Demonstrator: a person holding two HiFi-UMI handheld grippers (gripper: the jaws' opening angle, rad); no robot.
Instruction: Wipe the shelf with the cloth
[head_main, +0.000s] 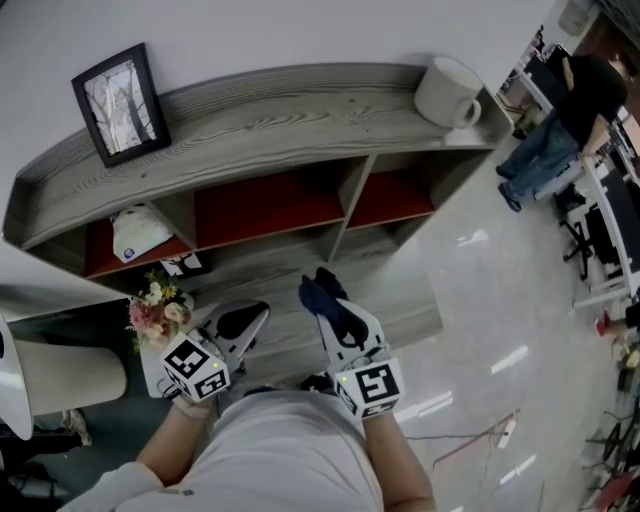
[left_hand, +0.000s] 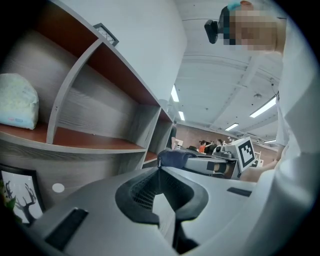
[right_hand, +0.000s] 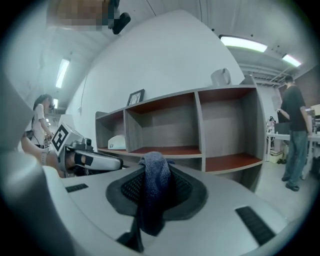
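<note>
Shelf (head_main: 280, 110) ahead | right gripper (head_main: 322, 303) clamped on cloth (right_hand: 154, 187) — draped between jaws | left gripper (head_main: 258, 313) jaws together

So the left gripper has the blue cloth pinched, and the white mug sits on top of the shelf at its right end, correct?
No: the right gripper holds the cloth, not the left gripper; the right gripper view shows it. The mug does sit on top of the shelf.
</note>
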